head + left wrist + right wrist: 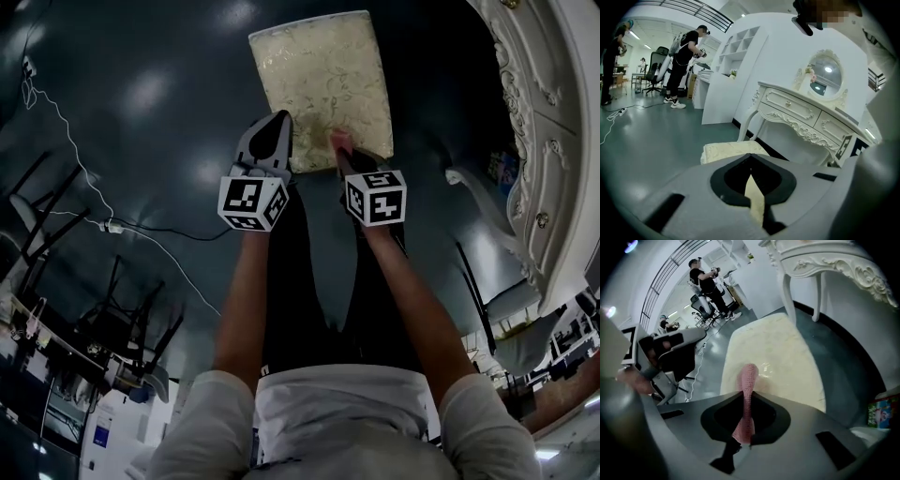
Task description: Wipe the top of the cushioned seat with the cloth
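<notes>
A white cable (73, 155) trails over the dark floor at the far left. The left gripper (277, 120) hangs at the near left corner of the cushioned seat (323, 75), jaws closed on nothing. The right gripper (343, 152) pinches a pink knitted cloth (748, 380), whose end touches the seat's top near its front edge. An ornate white dressing table (544, 141) stands to the right.

Nothing you can actually read here, no words, brands or numbers. The left marker cube (253, 202) and right marker cube (376, 197) only carry black-and-white square patterns, and the colourful box (882, 411) has print too blurry to read
</notes>
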